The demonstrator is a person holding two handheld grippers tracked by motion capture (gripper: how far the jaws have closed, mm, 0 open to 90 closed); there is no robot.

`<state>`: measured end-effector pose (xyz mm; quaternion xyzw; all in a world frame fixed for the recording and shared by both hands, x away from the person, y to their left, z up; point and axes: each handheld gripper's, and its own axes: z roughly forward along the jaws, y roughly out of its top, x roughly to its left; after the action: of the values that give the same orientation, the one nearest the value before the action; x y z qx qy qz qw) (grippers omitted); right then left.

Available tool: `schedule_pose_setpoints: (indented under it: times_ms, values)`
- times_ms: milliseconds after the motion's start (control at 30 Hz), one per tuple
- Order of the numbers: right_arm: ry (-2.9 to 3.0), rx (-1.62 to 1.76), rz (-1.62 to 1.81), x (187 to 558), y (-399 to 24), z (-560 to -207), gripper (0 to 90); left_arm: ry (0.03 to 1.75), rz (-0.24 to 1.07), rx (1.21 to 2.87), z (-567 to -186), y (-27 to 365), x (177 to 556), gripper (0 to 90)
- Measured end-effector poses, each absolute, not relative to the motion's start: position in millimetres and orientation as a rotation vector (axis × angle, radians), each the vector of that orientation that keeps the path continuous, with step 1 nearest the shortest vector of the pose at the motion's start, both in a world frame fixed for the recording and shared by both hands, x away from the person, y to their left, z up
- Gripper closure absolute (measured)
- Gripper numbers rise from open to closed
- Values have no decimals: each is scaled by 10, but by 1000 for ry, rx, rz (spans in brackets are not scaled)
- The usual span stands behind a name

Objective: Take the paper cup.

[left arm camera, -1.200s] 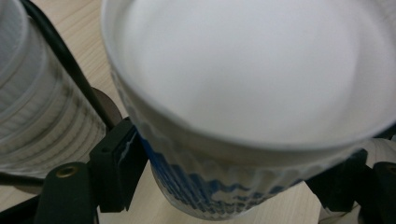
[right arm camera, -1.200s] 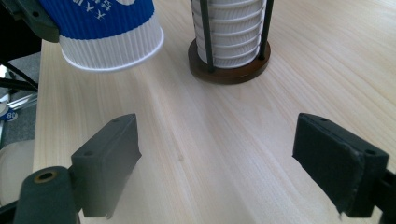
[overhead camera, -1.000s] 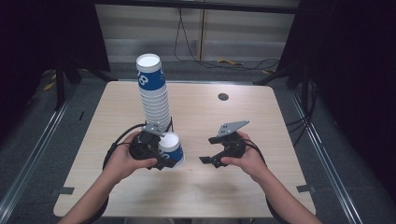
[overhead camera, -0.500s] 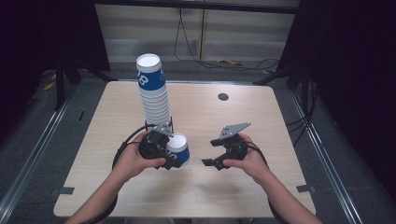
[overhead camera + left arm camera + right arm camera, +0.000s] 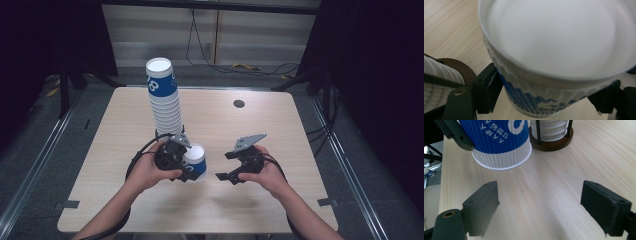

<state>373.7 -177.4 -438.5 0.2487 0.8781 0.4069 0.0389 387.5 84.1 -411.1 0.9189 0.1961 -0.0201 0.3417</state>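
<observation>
Paper cup (image 5: 195,160) pinched between left gripper (image 5: 186,165) jaws, just in front of cup stack (image 5: 162,100). Right gripper (image 5: 231,166) spread wide, empty, just beside the cup.

light: bright on table (image 5: 280,135), dark surround | shadows: soft under the hands | blur: cup (image 5: 554,50) near lens out of focus, washed white

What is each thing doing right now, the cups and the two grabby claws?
paper cup: tilted, clamped in the left gripper, off the stack.
cup stack: upright in its holder, leaning slightly.
left gripper: shut on the paper cup.
right gripper: open, holding nothing.
</observation>
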Motion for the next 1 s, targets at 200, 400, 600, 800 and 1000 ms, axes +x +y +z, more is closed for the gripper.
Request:
schedule_pose_setpoints:
  times_ms: [200,400,600,800,1000]
  values:
    - [2704,741,1225,3739,-1754,-4396,144,511,-66,2401,-4125,772,3893,229]
    - [2727,707,1208,3731,-1725,-4391,145,498,-62,2418,-4124,722,3901,229]
    - [2743,688,1204,3714,-1689,-4381,145,479,-71,2421,-4117,667,3895,229]
    - [2752,690,1201,3712,-1682,-4403,146,477,-72,2420,-4103,639,3902,229]
    - [2756,688,1202,3712,-1671,-4415,145,487,-71,2407,-4087,613,3921,229]
